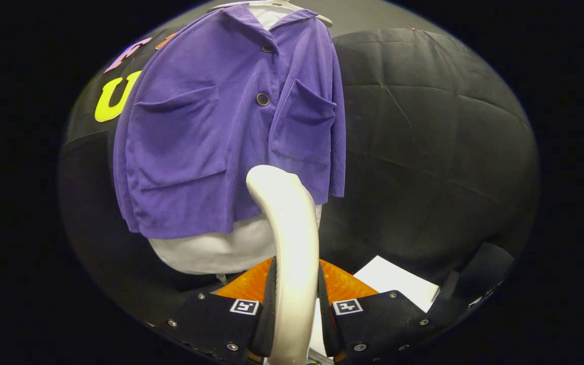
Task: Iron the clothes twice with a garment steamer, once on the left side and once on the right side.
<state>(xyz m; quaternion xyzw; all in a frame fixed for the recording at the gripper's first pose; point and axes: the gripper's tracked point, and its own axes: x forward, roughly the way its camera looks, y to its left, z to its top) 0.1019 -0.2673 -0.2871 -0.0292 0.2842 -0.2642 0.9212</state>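
Observation:
A purple corduroy jacket (226,132) with two chest pockets and dark buttons hangs on a pale hanger (292,6), over a white garment (221,248) that shows below its hem. My gripper (296,299) is shut on the handle of a cream garment steamer (287,228). The steamer rises between my fingers, and its curved head reaches up to the jacket's lower hem, near the middle, below the right pocket. I cannot tell whether the head touches the cloth.
Black padded cloth forms the booth wall (424,126) behind and to the right of the jacket. A white sheet (398,284) lies low to the right, just beyond my right finger.

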